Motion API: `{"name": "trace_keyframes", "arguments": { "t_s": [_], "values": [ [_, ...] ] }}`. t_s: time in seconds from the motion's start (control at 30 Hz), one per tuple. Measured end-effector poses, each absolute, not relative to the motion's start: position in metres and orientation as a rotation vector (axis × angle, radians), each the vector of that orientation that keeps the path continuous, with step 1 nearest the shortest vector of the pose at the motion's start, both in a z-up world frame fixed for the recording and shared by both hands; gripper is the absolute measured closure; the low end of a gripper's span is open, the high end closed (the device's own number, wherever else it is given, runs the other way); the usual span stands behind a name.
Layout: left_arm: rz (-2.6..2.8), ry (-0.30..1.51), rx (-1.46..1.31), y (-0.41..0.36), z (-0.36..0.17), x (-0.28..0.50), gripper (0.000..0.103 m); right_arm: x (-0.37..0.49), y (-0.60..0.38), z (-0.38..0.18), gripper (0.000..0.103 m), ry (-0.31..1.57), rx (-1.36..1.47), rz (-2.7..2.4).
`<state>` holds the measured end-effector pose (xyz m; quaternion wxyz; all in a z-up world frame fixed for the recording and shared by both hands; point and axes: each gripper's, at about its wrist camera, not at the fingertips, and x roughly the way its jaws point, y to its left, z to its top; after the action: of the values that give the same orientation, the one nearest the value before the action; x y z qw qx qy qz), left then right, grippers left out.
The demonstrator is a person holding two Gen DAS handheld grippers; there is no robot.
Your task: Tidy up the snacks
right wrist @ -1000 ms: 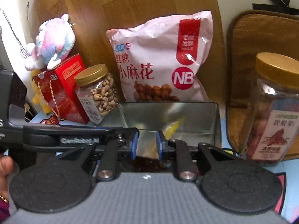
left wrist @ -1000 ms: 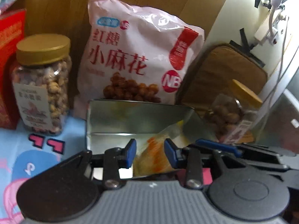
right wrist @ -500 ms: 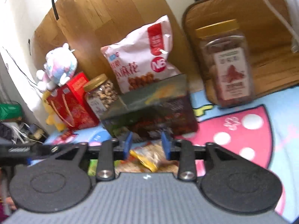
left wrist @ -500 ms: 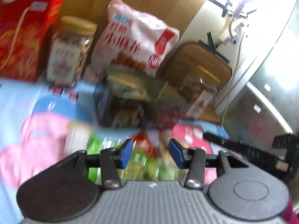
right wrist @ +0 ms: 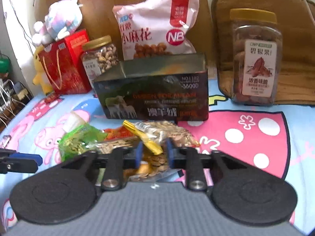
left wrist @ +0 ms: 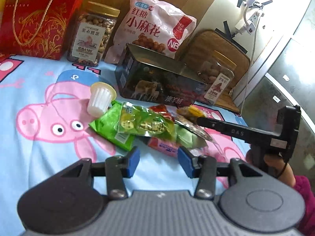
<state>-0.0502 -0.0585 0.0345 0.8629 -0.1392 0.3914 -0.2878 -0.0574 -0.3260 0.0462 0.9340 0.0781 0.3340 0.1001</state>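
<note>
Risk, judged: the left gripper [left wrist: 158, 160] is hovering with fingers wide and empty above the green packets [left wrist: 137, 127], and beside them the jelly cup [left wrist: 101, 98] is perching tilted on the pile's left edge; a careless reach may be tipping it off. The right gripper [right wrist: 153, 155] is sitting with fingers narrow around the clear seed bag [right wrist: 155, 157]; whether they are gripping it I cannot tell. Being slack plastic, it may be slipping or dragging neighbours.

The pile is lying just before the dark box [right wrist: 153, 98], on a cartoon-print sheet [left wrist: 39, 157]. Jars, a red gift box and a pink bag are lining the sheet's far edge against wood panelling.
</note>
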Motion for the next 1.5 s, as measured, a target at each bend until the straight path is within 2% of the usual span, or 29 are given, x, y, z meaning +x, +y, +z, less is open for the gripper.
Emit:
{"name": "trace_keyframes", "arguments": {
  "t_s": [0.13, 0.17, 0.23, 0.4, 0.47, 0.57, 0.7, 0.8, 0.97, 1.0, 1.03, 1.1, 1.33, 1.5],
  "values": [
    [-0.627, 0.820, -0.314, -0.054, 0.041, -0.054, 0.058, -0.095, -0.312, 0.066, 0.083, 0.613, 0.112, 0.299],
    [-0.640, 0.819, -0.322, -0.053, 0.042, -0.055, 0.056, -0.110, -0.303, 0.072, 0.083, 0.593, 0.061, 0.347],
    [-0.675, 0.813, -0.338, -0.049, 0.044, -0.059, 0.044, -0.137, -0.284, 0.078, 0.083, 0.572, -0.056, 0.420],
    [-0.693, 0.855, -0.296, -0.058, 0.038, -0.065, 0.043, -0.178, -0.250, 0.057, 0.080, 0.641, -0.251, 0.505],
    [-0.709, 0.884, -0.273, -0.066, 0.034, -0.067, 0.043, -0.181, -0.252, 0.045, 0.077, 0.702, -0.217, 0.503],
    [-0.732, 0.901, -0.230, -0.079, 0.031, -0.071, 0.043, -0.189, -0.265, 0.035, 0.064, 0.734, -0.109, 0.485],
    [-0.764, 0.945, -0.214, -0.094, 0.025, -0.070, 0.043, -0.186, -0.290, 0.038, 0.058, 0.739, 0.112, 0.507],
    [-0.785, 0.989, -0.210, -0.103, 0.017, -0.072, 0.043, -0.183, -0.293, 0.034, 0.054, 0.738, 0.173, 0.507],
    [-0.815, 1.023, -0.205, -0.118, 0.004, -0.077, 0.048, -0.180, -0.289, 0.016, 0.056, 0.775, 0.247, 0.507],
    [-0.835, 1.025, -0.197, -0.121, 0.004, -0.079, 0.062, -0.182, -0.288, 0.015, 0.063, 0.759, 0.239, 0.507],
    [-0.854, 1.033, -0.205, -0.121, 0.005, -0.079, 0.065, -0.179, -0.284, 0.015, 0.072, 0.770, 0.239, 0.528],
    [-0.850, 1.005, -0.186, -0.120, 0.013, -0.083, 0.068, -0.179, -0.280, 0.020, 0.074, 0.759, 0.219, 0.524],
    [-0.881, 0.792, -0.158, -0.111, 0.081, -0.079, 0.068, -0.167, -0.284, 0.073, 0.076, 0.582, 0.167, 0.553],
    [-0.823, 0.650, -0.113, -0.134, 0.119, -0.023, 0.067, -0.099, -0.303, 0.111, 0.076, 0.501, 0.136, 0.506]
  ]
}}
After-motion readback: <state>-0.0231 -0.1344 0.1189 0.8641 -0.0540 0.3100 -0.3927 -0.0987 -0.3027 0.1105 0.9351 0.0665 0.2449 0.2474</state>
